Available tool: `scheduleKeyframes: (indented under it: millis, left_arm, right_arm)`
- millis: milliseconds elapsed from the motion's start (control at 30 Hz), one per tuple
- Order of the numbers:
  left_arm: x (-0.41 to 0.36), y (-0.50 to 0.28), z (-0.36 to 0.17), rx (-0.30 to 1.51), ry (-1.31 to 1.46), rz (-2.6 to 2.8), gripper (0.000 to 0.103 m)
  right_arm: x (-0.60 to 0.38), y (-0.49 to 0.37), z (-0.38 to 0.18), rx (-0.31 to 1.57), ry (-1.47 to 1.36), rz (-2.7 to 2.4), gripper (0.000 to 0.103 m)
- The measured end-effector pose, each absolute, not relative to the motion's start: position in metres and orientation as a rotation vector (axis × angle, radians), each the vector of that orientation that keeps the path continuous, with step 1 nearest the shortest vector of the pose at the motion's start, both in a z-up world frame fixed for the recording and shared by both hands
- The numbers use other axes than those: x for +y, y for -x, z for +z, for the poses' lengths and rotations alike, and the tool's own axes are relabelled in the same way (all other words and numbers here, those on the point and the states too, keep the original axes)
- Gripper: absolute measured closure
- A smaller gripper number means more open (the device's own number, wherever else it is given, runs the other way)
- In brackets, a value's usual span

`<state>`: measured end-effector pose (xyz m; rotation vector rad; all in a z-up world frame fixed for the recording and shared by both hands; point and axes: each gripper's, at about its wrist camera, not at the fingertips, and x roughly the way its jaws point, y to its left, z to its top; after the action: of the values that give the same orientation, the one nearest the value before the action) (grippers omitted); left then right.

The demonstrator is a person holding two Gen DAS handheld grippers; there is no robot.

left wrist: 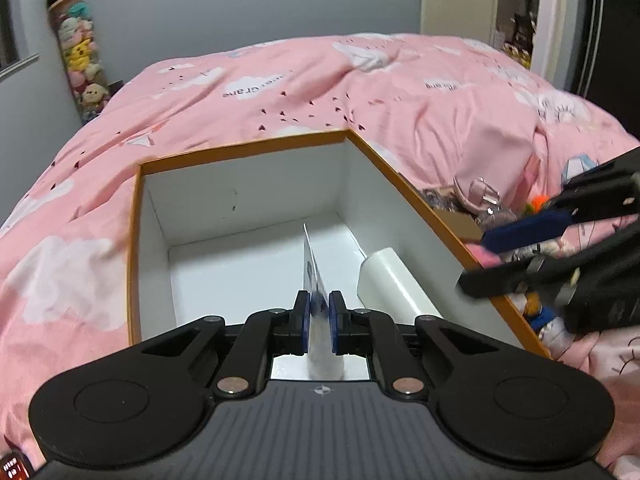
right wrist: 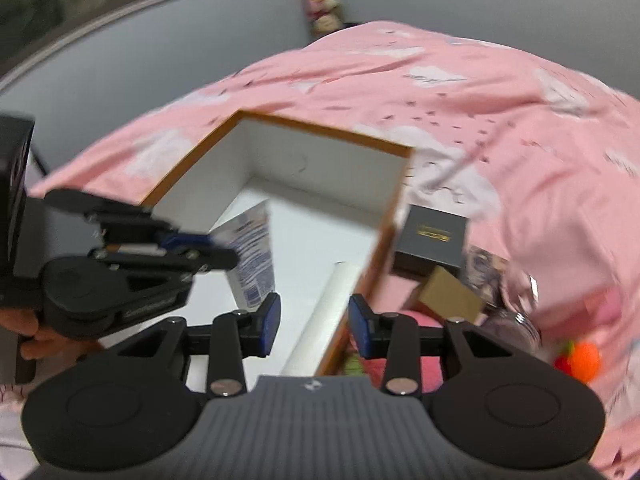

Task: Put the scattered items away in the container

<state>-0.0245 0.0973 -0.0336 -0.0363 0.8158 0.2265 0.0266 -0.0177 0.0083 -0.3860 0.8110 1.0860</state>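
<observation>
So the step going on here looks like dropping a flat packet into the box. The left hand-held gripper [left wrist: 319, 322] is nearly shut, its blue pads [left wrist: 304, 320] pinching a thin white packet with blue print [left wrist: 314, 268] edge-on, right over the middle of the open orange-rimmed box [left wrist: 240, 148], which sits on the pink bed cover [left wrist: 280, 84]. In the right wrist view you see the same packet [right wrist: 252, 256] hanging from that gripper at the left of the frame, already over the white inside of the box.

To do this bit well, I'd say lower the packet close to the box floor before letting go, so it lies flat instead of standing up against a wall, and aim for the bare floor at the left so it doesn't land on the white roll [left wrist: 390, 284] lying along the right-hand wall inside.

The right hand-held gripper [right wrist: 314, 322] is partly open with nothing between its pads; it hangs over the right rim of the box, above the roll, and I can't see it touching anything.

Still out on the bed, to the right of the box: a dark little box with gold lettering [right wrist: 432, 236], a brown cardboard box [right wrist: 452, 296], something orange [right wrist: 580, 360] and some blurry bits I can't make out. My guess is the right one goes for those next.
</observation>
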Motion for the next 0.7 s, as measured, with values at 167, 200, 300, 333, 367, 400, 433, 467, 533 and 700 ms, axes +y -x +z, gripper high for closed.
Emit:
scheduleKeyframes:
  millis: [167,200,300,333,367,400,433,467,533,700]
  left_arm:
    - [0.095,0.032,-0.033,0.784,0.032,0.234,0.093]
    - [0.095,0.035,-0.033,0.778,0.032,0.234,0.093]
    - [0.096,0.038,-0.034,0.765,0.048,0.232,0.093]
    - [0.097,0.039,-0.034,0.763,0.057,0.233,0.093]
    - [0.098,0.040,-0.034,0.759,0.066,0.233,0.093]
    - [0.099,0.042,-0.033,0.753,0.072,0.232,0.093]
    - [0.100,0.043,-0.032,0.746,0.075,0.231,0.093]
    - [0.101,0.045,-0.032,0.740,0.078,0.231,0.093]
    - [0.103,0.047,-0.031,0.731,0.087,0.230,0.093]
    - [0.108,0.052,-0.032,0.719,0.118,0.222,0.093]
  right_arm:
    - [0.014,-0.013,-0.005,0.823,0.627,1.093,0.060]
    - [0.019,-0.011,-0.007,0.828,0.661,1.088,0.060]
    - [0.033,-0.008,-0.011,0.831,0.769,1.066,0.059]
    - [0.039,-0.007,-0.014,0.834,0.812,1.057,0.059]
    - [0.044,-0.005,-0.017,0.838,0.852,1.049,0.059]
    - [0.048,-0.003,-0.019,0.841,0.892,1.042,0.059]
    - [0.052,-0.001,-0.021,0.846,0.929,1.035,0.059]
    - [0.056,0.000,-0.024,0.856,0.965,1.026,0.059]
    - [0.062,0.003,-0.028,0.859,1.024,1.014,0.059]
    - [0.072,0.003,-0.033,0.850,1.095,1.037,0.060]
